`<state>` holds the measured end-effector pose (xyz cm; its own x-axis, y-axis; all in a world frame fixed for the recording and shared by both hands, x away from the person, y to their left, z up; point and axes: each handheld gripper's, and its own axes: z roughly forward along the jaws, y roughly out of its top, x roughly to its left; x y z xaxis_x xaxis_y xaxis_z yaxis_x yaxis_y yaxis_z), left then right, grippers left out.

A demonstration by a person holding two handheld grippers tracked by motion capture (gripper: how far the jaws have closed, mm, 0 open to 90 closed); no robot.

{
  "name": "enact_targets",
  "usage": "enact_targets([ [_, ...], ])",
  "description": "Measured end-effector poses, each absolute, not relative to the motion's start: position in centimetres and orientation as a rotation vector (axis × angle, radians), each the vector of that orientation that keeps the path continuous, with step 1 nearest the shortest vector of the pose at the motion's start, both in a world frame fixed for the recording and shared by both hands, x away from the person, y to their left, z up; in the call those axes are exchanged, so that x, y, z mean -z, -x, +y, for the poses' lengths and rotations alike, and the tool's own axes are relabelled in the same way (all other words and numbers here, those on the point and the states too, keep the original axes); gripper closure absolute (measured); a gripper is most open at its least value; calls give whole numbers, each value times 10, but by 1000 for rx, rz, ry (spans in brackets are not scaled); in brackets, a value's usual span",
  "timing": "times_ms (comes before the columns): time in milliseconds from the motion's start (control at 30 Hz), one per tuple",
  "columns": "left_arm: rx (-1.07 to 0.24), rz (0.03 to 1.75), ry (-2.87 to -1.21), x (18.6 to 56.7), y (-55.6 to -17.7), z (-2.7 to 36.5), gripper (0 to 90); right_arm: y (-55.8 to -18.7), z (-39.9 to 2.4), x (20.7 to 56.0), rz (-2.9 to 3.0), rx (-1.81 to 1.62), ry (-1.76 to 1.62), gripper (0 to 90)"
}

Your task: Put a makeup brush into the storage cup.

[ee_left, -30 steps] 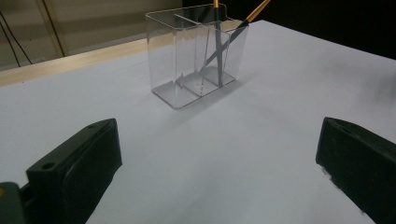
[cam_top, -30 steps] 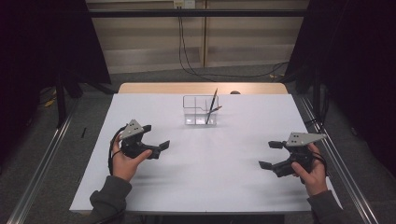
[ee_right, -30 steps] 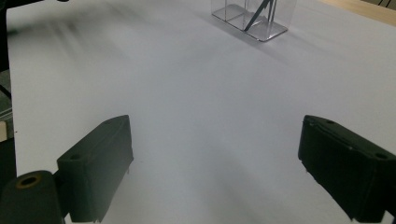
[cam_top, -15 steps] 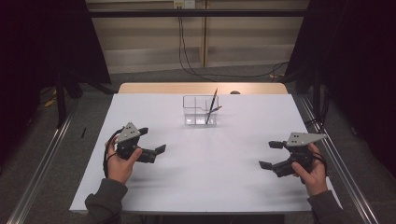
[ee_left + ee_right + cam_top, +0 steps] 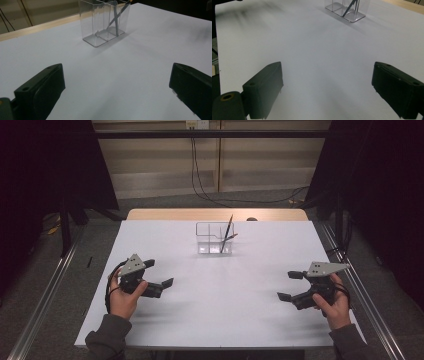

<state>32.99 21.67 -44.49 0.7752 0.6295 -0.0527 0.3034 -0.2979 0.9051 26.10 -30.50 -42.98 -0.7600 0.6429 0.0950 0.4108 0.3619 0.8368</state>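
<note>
At the near edge of the white tabletop [image 5: 220, 290], a person's two forearms in grey sleeves come in from below, each hand holding a black two-jaw gripper. The left gripper [image 5: 159, 274] sits near the left side of the tabletop, held just above the surface with its jaws spread wide and nothing between them; in the left gripper view its two black jaws stand far apart over bare white surface. The right gripper [image 5: 290, 285] is near the right edge, likewise released, its jaws well apart and empty, pointing toward the middle of the tabletop. The two grippers are well apart from each other. Farther off, past the middle of the tabletop and toward its far edge, stands a clear plastic rectangular holder [image 5: 214, 239] divided into compartments, upright on the surface. In its right-hand compartment lean two thin dark pencil-like sticks [image 5: 227, 232], tilted and crossing each other. Beyond the white surface a strip of bare wooden edge [image 5: 215, 214] shows at the far side.
</note>
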Motion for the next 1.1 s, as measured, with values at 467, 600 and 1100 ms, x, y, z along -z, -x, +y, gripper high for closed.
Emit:
enact_targets([
  [467, -375, 703, -1916, 448, -325, 223, 0, -261, -306, 429, 2375, -1351, -940, 93],
  [600, -376, 703, -1925, 449, -324, 226, 0, -260, -306, 429, 2374, -1350, -937, 93],
  [1100, -371, 702, -1926, 451, -321, 233, 0, -260, -306, 430, 2374, -1352, -934, 93],
])
